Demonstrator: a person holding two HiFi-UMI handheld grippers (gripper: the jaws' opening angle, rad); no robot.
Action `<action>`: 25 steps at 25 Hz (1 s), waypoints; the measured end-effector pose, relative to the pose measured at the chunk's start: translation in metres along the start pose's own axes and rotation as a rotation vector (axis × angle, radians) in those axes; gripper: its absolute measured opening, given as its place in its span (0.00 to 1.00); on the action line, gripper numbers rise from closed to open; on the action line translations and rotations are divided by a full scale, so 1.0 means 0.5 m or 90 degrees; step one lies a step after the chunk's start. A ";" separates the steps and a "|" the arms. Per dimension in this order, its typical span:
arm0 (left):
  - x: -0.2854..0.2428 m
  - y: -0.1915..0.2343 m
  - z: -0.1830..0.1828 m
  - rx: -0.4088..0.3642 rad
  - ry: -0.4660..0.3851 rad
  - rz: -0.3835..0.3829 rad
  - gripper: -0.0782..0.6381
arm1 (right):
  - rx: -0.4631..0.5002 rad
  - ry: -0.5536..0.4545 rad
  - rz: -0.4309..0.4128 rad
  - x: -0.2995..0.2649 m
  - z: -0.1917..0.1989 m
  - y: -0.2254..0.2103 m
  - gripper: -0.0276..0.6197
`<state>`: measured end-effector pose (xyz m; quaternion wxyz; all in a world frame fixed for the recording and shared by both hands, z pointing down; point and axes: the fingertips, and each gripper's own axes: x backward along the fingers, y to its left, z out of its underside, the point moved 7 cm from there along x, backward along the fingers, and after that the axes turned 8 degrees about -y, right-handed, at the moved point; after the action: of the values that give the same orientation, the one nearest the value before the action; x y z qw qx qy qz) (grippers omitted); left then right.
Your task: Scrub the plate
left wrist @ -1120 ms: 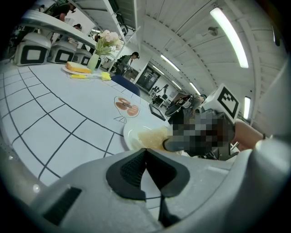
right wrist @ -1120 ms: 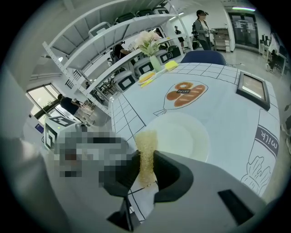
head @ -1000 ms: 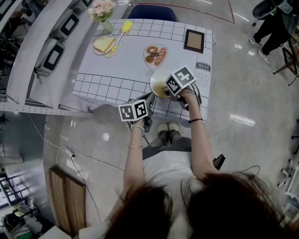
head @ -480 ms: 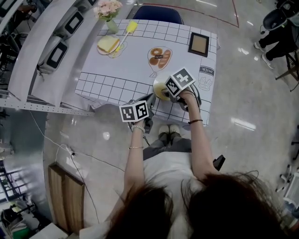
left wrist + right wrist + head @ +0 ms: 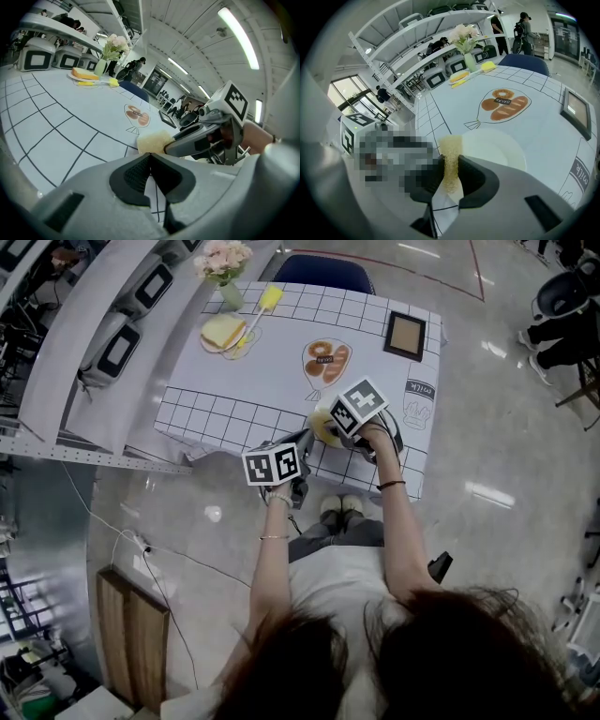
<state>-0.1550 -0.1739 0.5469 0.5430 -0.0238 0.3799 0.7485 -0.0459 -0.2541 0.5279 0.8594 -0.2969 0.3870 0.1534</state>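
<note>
Your right gripper point(image 5: 449, 163) has its jaws pinching the yellow sponge point(image 5: 451, 144) on edge. The free end pokes out ahead of the tips, and that's a sensible hold, because the soft end meets the dish and not the hard jaws. That end sits right at the rim of the white plate point(image 5: 497, 151), on the side nearer your other hand, so you look to be at the start of a stroke or working the edge; most of the plate's face lies bare beyond the sponge. The plate itself rests flat on the table point(image 5: 234, 381), close to the front edge and just short of the bread drawing printed on the cloth, so it's within easy reach of you. Your left gripper point(image 5: 149, 161) has its jaws pressed together on nothing, and it hangs at the table's front edge beside the plate without touching it. The dish is therefore unbraced, and I'd guess it could skate if you scrub hard. Count it up: two grippers, one sponge, one plate to clean. At the far end there is one more plate point(image 5: 221, 332) carrying a slice of bread, one yellow-headed brush point(image 5: 265, 296) beside it, and one vase of flowers point(image 5: 225, 268). One picture frame point(image 5: 405, 336) lies flat, well away from your work.
</note>
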 end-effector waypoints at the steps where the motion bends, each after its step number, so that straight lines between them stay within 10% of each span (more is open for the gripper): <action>1: 0.000 0.002 -0.002 -0.001 0.000 -0.001 0.12 | 0.001 0.000 0.000 -0.002 -0.002 0.000 0.17; 25: -0.029 0.009 -0.039 -0.028 0.021 0.038 0.12 | 0.013 -0.010 0.019 -0.018 -0.047 -0.023 0.17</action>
<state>-0.1604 -0.1974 0.5421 0.5137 -0.0368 0.3729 0.7718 -0.0596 -0.2781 0.5269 0.8631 -0.2813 0.3858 0.1644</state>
